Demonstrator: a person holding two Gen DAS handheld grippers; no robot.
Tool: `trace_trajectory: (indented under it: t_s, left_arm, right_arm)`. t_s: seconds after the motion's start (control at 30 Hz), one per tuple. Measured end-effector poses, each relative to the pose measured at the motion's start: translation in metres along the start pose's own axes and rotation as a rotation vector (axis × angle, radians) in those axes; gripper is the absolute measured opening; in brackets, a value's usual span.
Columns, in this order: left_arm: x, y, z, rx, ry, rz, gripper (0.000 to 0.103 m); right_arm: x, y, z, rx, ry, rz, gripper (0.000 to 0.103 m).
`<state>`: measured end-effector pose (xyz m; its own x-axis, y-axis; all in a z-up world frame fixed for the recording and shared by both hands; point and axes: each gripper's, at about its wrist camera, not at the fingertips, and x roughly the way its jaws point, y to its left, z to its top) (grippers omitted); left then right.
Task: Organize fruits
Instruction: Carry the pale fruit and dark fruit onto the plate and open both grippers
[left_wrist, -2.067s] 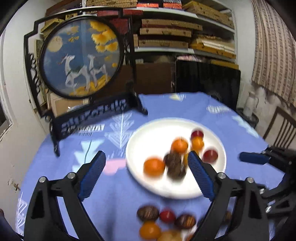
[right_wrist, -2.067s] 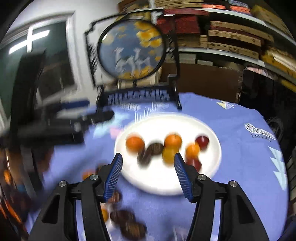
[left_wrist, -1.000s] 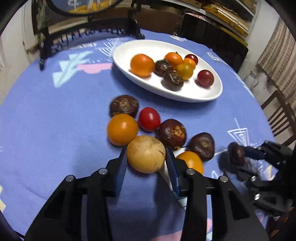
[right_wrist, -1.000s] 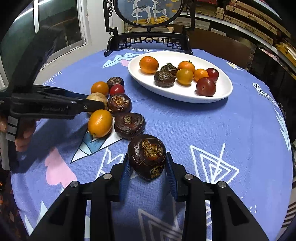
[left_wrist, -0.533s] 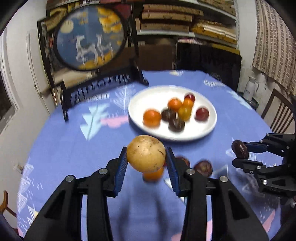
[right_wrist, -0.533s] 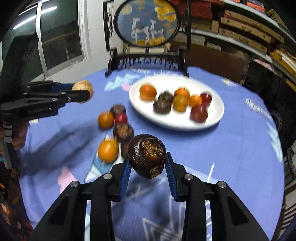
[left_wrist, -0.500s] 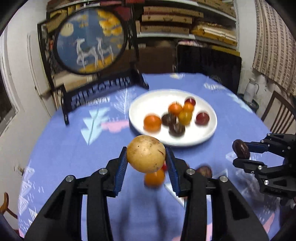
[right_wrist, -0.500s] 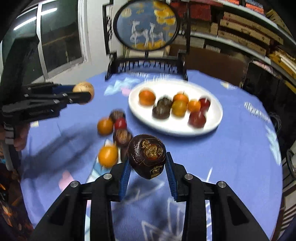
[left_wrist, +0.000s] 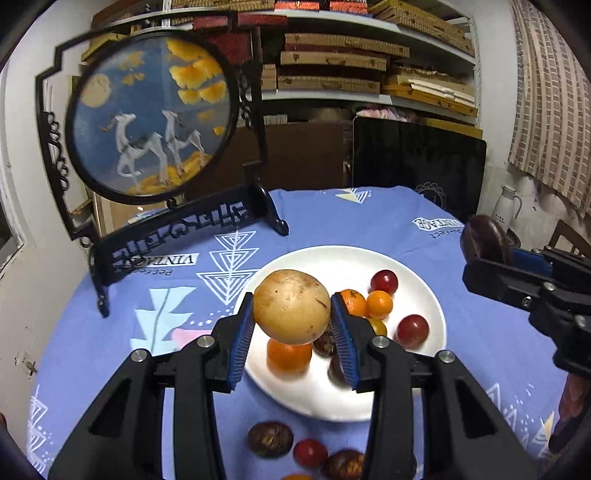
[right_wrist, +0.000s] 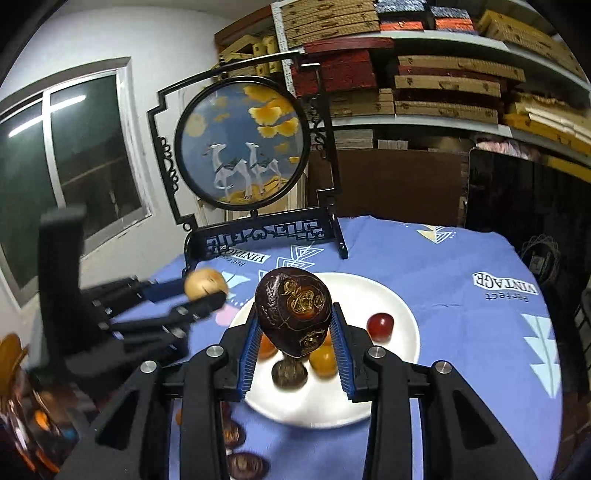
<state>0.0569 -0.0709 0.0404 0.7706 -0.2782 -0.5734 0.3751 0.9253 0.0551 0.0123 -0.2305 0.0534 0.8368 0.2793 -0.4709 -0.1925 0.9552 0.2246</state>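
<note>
My left tongs (left_wrist: 291, 325) are clamped on a pale yellow round fruit (left_wrist: 291, 305), held in the air above the near left part of the white plate (left_wrist: 424, 291). My right tongs (right_wrist: 294, 338) grip a dark brown fruit (right_wrist: 293, 312) (its skin mottled with orange patches), also lifted over the plate. On the plate lie orange, red and dark fruits; a few more fruits (left_wrist: 269, 438) sit on the blue tablecloth (left_wrist: 110, 350) just in front of the plate. A round deer picture (left_wrist: 147, 110) stands behind the plate.
</note>
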Motion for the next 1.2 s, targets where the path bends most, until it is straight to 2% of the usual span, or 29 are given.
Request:
trace_trajectory:
  t_s: [0.37,0.53,0.77,0.8,0.83,0.9,1.2]
  left_arm:
    - [0.055,-0.004,-0.008,0.019,0.066,0.031,0.04]
    - [0.065,-0.003,-0.013,0.029,0.089,0.043,0.04]
    - [0.071,-0.006,-0.016,0.039,0.108,0.051,0.042]
    - [0.071,-0.006,-0.016,0.04,0.107,0.055,0.047]
    - [0.07,-0.006,-0.016,0.039,0.104,0.059,0.058]
    - [0.067,-0.005,-0.015,0.024,0.087,0.068,0.075]
    - [0.053,0.006,-0.01,0.013,0.058,0.088,0.077]
  right_arm:
    - [0.046,-0.017,-0.011,0.036,0.056,-0.004,0.037]
    - [0.06,-0.024,-0.019,0.056,0.092,-0.026,0.037]
    - [0.067,-0.025,-0.022,0.057,0.097,-0.042,0.037]
    - [0.069,-0.027,-0.023,0.064,0.098,-0.045,0.037]
    - [0.071,-0.028,-0.023,0.068,0.1,-0.053,0.038]
    - [0.073,-0.03,-0.026,0.073,0.105,-0.058,0.053]
    - [0.06,-0.02,-0.023,0.062,0.082,-0.03,0.055]
